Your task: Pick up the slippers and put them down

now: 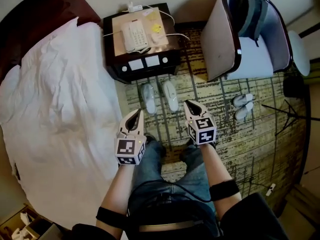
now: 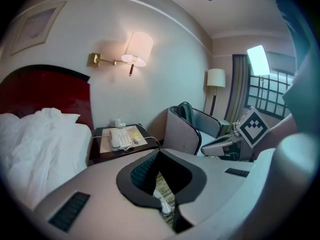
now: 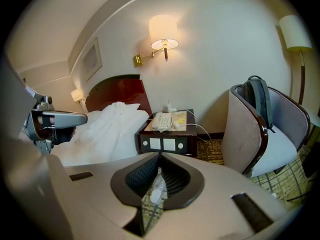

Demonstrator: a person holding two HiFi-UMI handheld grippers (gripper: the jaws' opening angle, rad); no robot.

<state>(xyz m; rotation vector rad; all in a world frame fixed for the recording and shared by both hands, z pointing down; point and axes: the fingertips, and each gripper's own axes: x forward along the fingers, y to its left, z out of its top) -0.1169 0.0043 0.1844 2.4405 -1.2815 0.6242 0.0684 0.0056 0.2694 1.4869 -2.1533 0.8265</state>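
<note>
One extra slipper pair [image 1: 242, 100], head view only

– What are your own shells made of?
– Smooth, matt, pale plastic on my left gripper [image 1: 138, 113] and right gripper [image 1: 190, 104]. Inside, my pads [image 3: 140, 178] are dark and finely ribbed, like rubber.
– And the slippers [image 1: 170, 95]?
– White, soft-looking cloth, matt. They lie on a carpet [image 1: 240, 149] with a rough, patterned pile.
– The furniture?
– The nightstand [image 1: 172, 59] is dark wood with a gloss, and the headboard [image 1: 30, 14] is reddish polished wood. The bedding [image 1: 60, 99] is crumpled white cloth. The armchair [image 1: 220, 39] has pale matt upholstery and a dark glossy edge. The telephone [image 1: 134, 35] is white plastic. The wall lamp [image 2: 137, 49] has a brass-coloured metal arm and a cloth-like shade.
</note>
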